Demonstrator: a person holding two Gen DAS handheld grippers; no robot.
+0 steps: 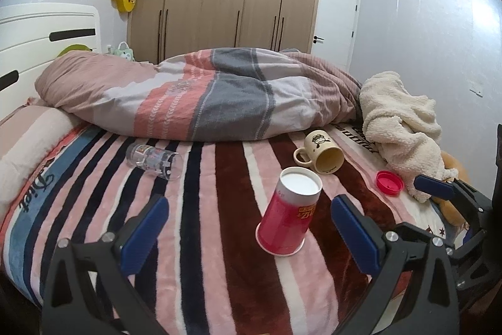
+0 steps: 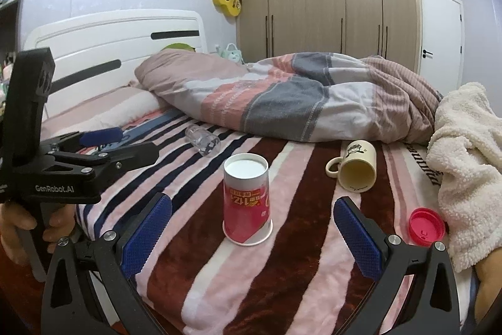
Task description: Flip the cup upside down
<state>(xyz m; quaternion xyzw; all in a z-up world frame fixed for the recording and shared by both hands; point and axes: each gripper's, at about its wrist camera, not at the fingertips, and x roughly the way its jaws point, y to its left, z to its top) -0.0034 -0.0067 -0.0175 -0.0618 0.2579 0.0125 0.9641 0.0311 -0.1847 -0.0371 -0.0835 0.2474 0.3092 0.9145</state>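
A red paper cup (image 1: 288, 212) stands upside down on the striped blanket, white base up; it also shows in the right wrist view (image 2: 247, 203). My left gripper (image 1: 248, 231) is open and empty, its blue pads just short of the cup on either side. My right gripper (image 2: 252, 234) is open and empty, also just in front of the cup. The left gripper (image 2: 103, 146) shows at the left of the right wrist view; the right gripper's finger (image 1: 434, 186) shows at the right of the left wrist view.
A cream mug (image 1: 320, 154) lies on its side beyond the cup. A clear glass (image 1: 155, 160) lies on its side to the left. A red lid (image 1: 389, 182) lies beside a white fleece (image 1: 401, 127). A bunched duvet (image 1: 200, 93) fills the far bed.
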